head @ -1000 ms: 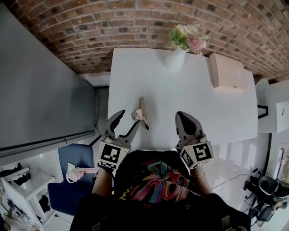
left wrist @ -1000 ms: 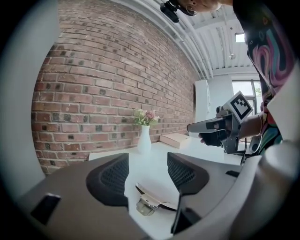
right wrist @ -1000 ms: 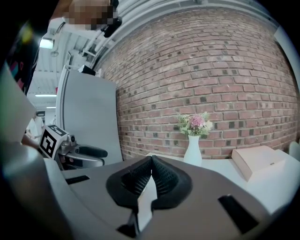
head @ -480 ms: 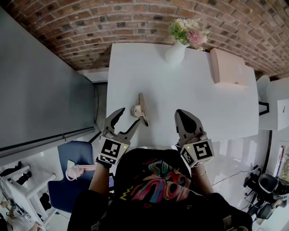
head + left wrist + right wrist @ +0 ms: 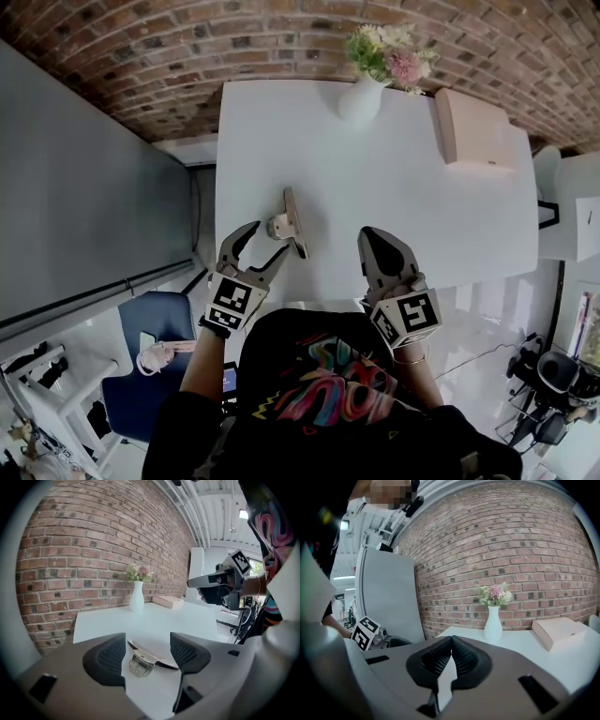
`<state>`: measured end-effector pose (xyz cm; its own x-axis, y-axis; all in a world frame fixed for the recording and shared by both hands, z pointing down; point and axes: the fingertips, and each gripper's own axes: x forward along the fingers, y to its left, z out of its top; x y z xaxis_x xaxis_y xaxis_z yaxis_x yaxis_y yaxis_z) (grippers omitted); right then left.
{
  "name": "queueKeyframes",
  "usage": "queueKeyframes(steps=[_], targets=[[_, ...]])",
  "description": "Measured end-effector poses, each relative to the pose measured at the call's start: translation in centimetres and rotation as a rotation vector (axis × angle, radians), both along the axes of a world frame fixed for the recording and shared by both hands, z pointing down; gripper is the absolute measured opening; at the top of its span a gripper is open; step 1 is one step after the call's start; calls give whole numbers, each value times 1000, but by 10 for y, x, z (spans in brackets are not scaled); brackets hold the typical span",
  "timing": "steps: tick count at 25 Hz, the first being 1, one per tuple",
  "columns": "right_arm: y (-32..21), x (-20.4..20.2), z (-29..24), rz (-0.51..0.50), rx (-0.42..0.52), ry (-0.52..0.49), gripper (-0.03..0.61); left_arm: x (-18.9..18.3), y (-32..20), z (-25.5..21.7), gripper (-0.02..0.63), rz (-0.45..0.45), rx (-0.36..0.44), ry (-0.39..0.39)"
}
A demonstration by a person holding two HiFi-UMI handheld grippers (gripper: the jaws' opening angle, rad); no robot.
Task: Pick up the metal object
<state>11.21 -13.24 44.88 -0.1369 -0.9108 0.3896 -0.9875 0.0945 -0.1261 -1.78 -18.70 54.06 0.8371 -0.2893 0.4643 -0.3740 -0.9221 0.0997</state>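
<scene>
Since the earlier frame the left gripper (image 5: 267,241) has dropped toward the white table (image 5: 375,169) and its jaws have just been opening wider. The right gripper (image 5: 373,240) hasn't shifted. Target is the small silvery metal clasp on a thin flat strip (image 5: 286,223). It lies flat on the table near the front-left edge, just ahead of the left gripper's tips. In the left gripper view the clasp (image 5: 139,662) sits in the gap of the left gripper (image 5: 149,641): jaws spread wide, pads either side, neither touching it. So nothing is gripped yet. In its own view the right gripper (image 5: 451,653) has its jaws pressed together with nothing between them. It hovers over the near table edge to the right of the clasp, apart from it. The white vase of flowers (image 5: 361,98) and the pale pink box (image 5: 473,127) sit at the far side, well clear. Progress, my read: approach and pre-open look about done. Final descent onto the clasp, closing on it and the lift are all left. Low flat part, so I expect the pads need to get right down to the tabletop.
</scene>
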Motion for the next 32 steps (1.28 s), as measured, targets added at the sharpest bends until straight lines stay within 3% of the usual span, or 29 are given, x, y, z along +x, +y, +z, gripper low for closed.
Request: queueKeyframes(steps=[4,12,32], targets=[[-2,-1,3,5,37,-11,18,3,-1,22,287,26,-17,-48],[5,-2,16,13,0,-19,18,6,-5,57,296,105,-33,-142],[12,8,29,62,-46,-25,20,33,-1,113,308,441,27,-281]])
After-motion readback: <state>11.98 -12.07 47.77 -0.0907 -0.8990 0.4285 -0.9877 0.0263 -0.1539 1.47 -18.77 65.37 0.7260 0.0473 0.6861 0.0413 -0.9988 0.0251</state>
